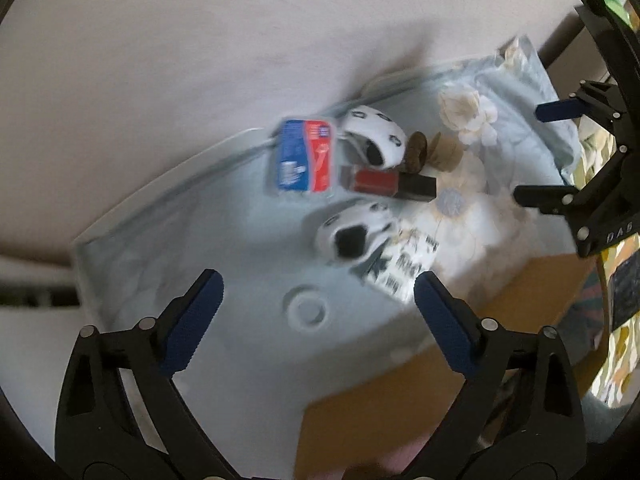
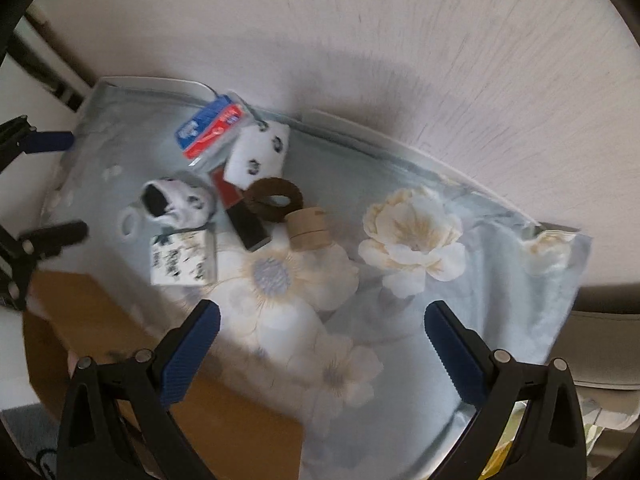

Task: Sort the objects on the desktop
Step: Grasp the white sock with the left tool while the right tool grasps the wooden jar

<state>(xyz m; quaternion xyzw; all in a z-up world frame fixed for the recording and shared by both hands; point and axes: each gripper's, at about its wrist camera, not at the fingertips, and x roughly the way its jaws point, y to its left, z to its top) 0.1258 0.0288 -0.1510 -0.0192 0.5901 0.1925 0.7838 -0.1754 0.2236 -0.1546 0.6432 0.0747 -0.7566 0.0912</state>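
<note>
On the far side of the floral cloth (image 2: 500, 264): packet (image 2: 212, 128), socks (image 2: 258, 156), tape rolls (image 2: 308, 226), bunched unsorted. I hold left gripper (image 1: 318, 324) and right gripper (image 2: 322, 350) above, fingers apart, empty, ready to pick.

A plain off-white wall (image 2: 400, 40) rises behind the table, crossed by soft grey shadows. A pale blue floral cloth (image 2: 400, 240) drapes the tabletop, leaving a brown wooden corner (image 1: 380, 412) bare. Daylight is soft and diffuse
</note>
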